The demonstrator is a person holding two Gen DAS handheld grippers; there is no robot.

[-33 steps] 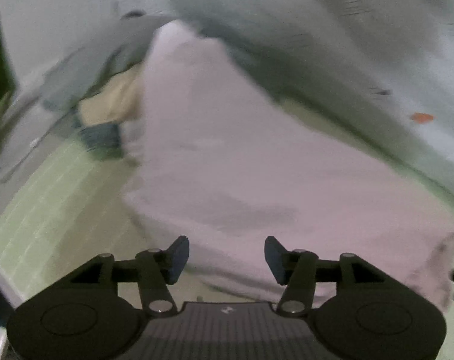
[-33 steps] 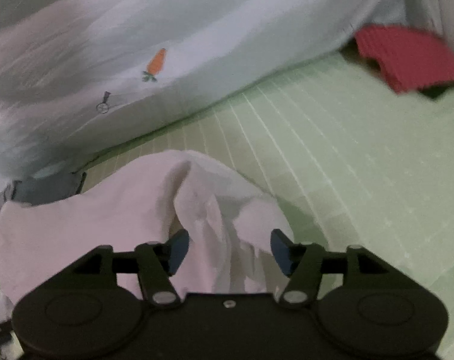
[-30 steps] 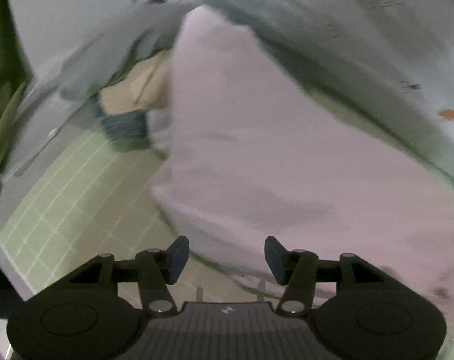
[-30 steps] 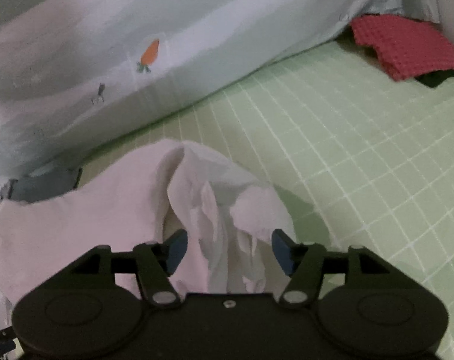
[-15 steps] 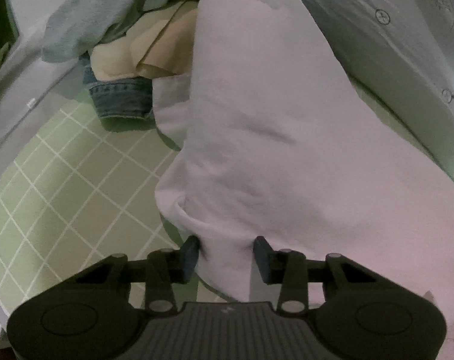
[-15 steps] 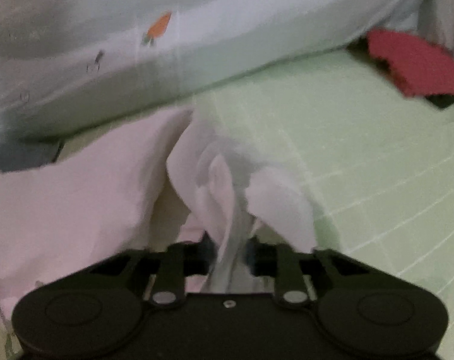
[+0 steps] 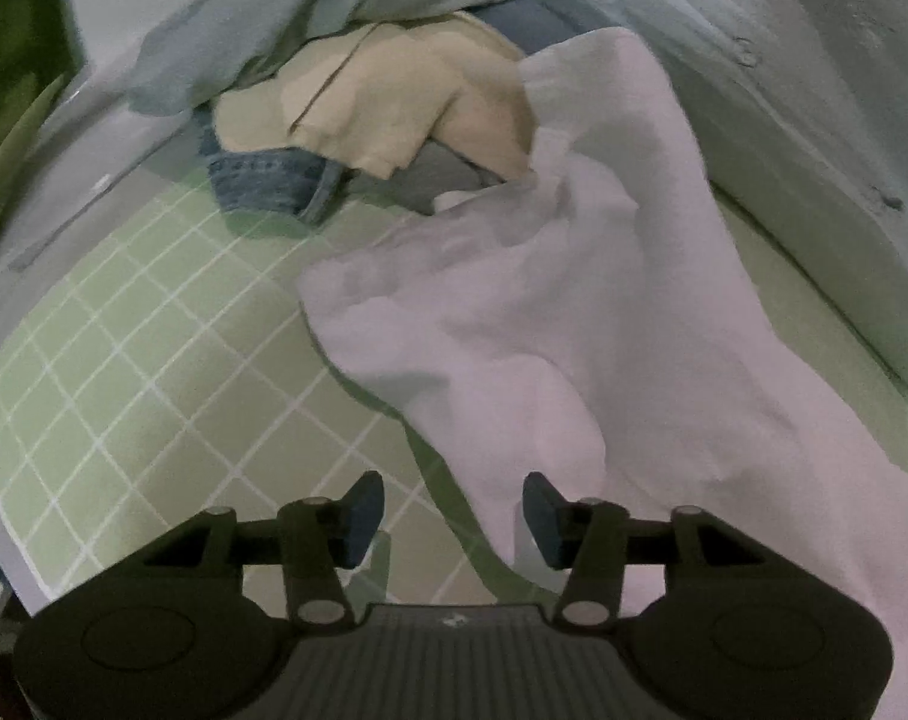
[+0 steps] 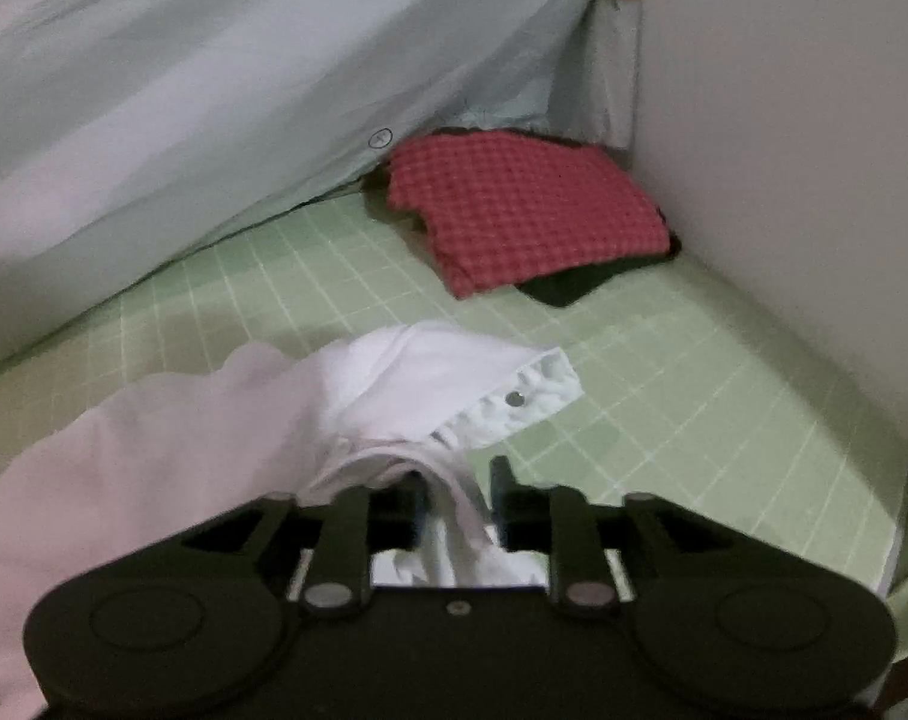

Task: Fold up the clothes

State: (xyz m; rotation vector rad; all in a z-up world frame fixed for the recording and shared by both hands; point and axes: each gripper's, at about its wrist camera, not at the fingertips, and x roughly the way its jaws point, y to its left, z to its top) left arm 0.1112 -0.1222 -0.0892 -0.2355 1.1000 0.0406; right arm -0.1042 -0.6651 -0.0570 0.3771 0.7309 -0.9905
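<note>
A pale pink-white garment [image 7: 574, 324] lies crumpled on the green checked sheet [image 7: 123, 372], running from the clothes pile toward the camera. My left gripper [image 7: 452, 513] is open, and the garment's near edge passes between its fingers without being pinched. In the right wrist view, my right gripper [image 8: 458, 492] is shut on a bunched fold of the same garment [image 8: 171, 438]. A gathered band with a small dark button [image 8: 514, 399] sticks out just beyond the fingers.
A pile of clothes sits at the far left: a beige piece [image 7: 393, 108], denim [image 7: 267, 180] and grey-blue fabric [image 7: 309, 6]. A light blue quilt [image 8: 213, 96] borders the sheet. A folded red checked cloth [image 8: 526, 210] lies on a dark item by the white wall [image 8: 784, 180].
The left gripper's fingers, narrowed on the garment edge half a second ago, now stand wide apart. The right gripper stays clamped on the garment and has swung toward the red cloth.
</note>
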